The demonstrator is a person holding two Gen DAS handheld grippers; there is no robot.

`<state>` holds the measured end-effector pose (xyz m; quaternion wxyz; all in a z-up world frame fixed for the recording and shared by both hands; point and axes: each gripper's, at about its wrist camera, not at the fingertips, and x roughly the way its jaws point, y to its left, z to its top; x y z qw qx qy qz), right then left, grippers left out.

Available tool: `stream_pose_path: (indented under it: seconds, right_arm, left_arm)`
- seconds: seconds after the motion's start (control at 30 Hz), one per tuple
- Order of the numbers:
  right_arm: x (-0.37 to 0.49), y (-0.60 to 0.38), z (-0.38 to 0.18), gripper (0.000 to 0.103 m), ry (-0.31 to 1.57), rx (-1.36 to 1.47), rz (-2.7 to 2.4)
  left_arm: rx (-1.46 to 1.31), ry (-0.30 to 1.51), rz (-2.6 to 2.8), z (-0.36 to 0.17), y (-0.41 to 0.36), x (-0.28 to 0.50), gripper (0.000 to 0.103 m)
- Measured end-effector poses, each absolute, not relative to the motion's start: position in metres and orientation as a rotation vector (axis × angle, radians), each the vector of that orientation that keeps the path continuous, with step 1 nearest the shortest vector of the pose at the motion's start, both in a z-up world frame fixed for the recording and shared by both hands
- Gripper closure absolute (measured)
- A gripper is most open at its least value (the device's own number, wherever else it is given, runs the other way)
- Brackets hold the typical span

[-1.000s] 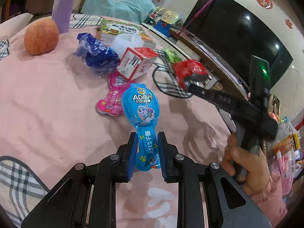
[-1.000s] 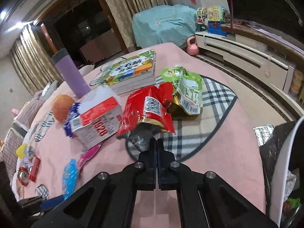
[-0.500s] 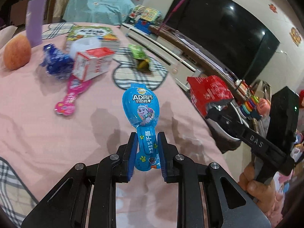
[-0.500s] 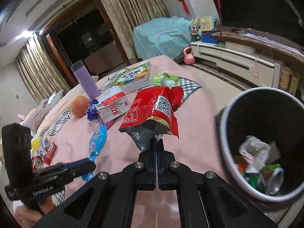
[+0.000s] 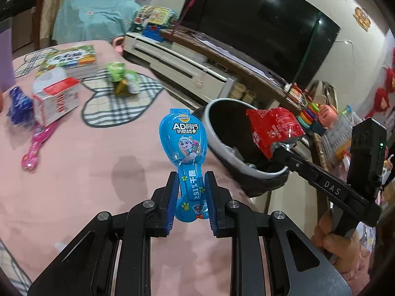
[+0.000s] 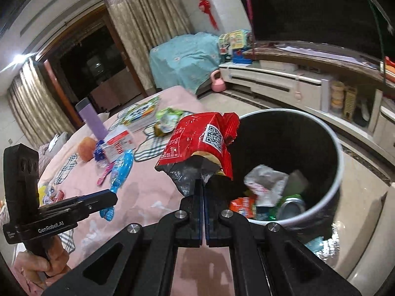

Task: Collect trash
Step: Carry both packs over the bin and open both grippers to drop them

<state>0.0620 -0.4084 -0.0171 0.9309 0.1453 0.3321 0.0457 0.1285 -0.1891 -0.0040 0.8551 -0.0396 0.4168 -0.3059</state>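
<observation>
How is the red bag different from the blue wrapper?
The red bag is crumpled and torn open; the blue wrapper is smooth and spoon-shaped. The red bag hangs at the trash bin rim; the blue wrapper is over the pink table. Each is pinched in a hand-held gripper: red in the right, blue in the left.

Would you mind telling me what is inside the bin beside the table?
In the bin lie crumpled white paper, a green can and an orange-red wrapper. The red bag in the right claw hides the near side.
</observation>
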Motion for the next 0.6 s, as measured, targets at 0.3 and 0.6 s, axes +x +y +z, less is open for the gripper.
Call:
stream_pose_path:
  seconds: [0.3, 0.6]
  right_arm:
    - [0.055, -0.436, -0.018, 0.103, 0.673, 0.317, 0.058]
    - [0.053, -0.453, -0.021, 0.103, 0.675, 0.339, 0.036]
  left_arm:
    - [-0.032, 0.873, -0.68, 0.003, -0.221, 0.127, 0.083]
    - [0.006, 0.875, -0.702, 0.004, -0.246, 0.13, 0.083]
